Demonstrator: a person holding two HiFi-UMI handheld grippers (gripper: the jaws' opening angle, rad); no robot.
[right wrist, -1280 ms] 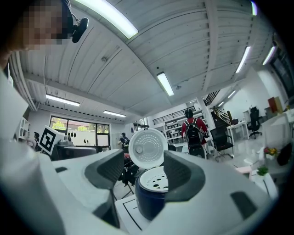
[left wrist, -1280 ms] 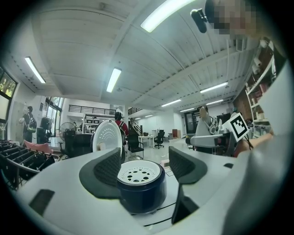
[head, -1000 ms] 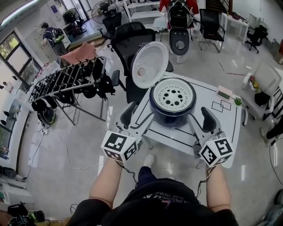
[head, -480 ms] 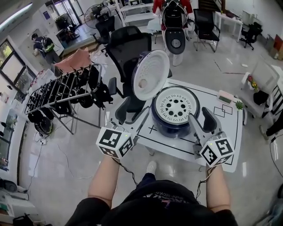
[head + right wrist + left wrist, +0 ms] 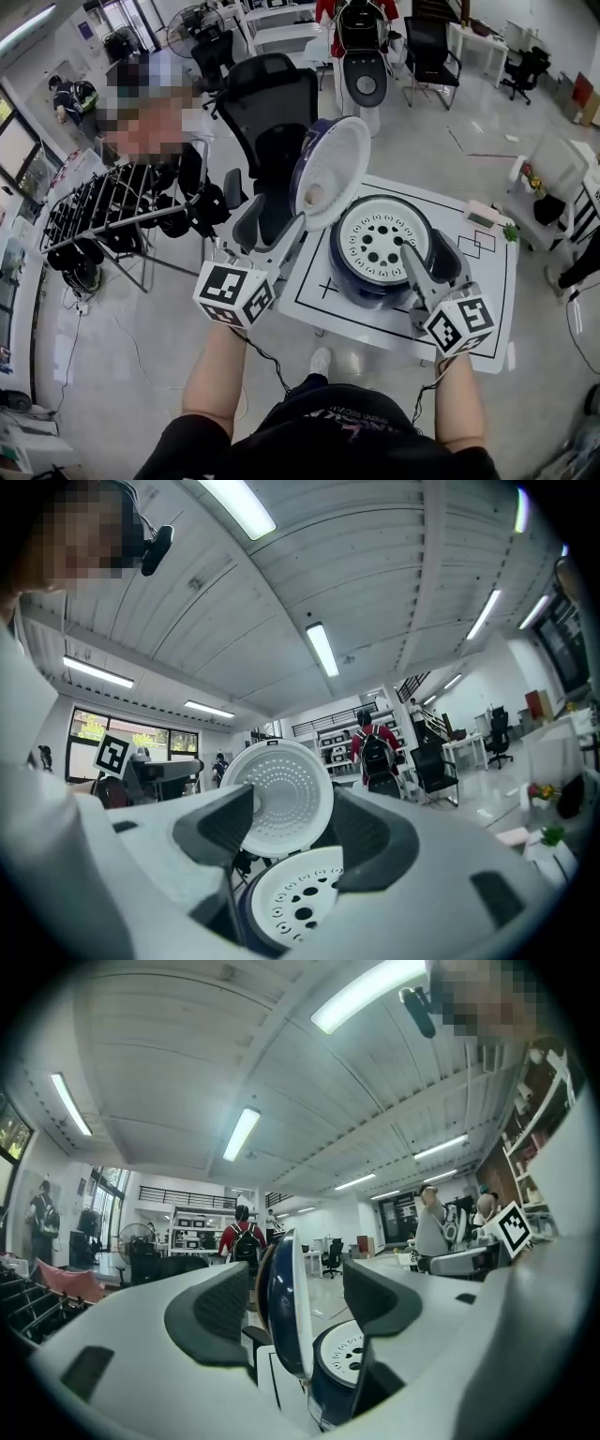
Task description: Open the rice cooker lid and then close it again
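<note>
The dark blue rice cooker [image 5: 361, 272] stands on the white table [image 5: 314, 300], its perforated white inner plate [image 5: 380, 239] showing. Its round lid [image 5: 330, 169] stands open, tilted up at the back left. My left gripper [image 5: 272, 223] is open at the lid's lower left. In the left gripper view the lid [image 5: 281, 1302] is edge-on between the jaws of that gripper [image 5: 292, 1305]; whether they touch it I cannot tell. My right gripper [image 5: 429, 261] is open over the cooker's front right rim, holding nothing. In the right gripper view, that gripper [image 5: 300, 832] faces the lid's [image 5: 281, 799] white underside and the plate [image 5: 300, 897].
A black office chair [image 5: 272, 103] stands just behind the table. A metal rack [image 5: 112, 202] hung with dark items fills the left. A small pale box [image 5: 483, 216] lies at the table's far right corner. More chairs, desks and people are farther back.
My left gripper has risen and moved forward to the lid's edge. The right gripper has edged in over the cooker's rim. The lid stays open.
</note>
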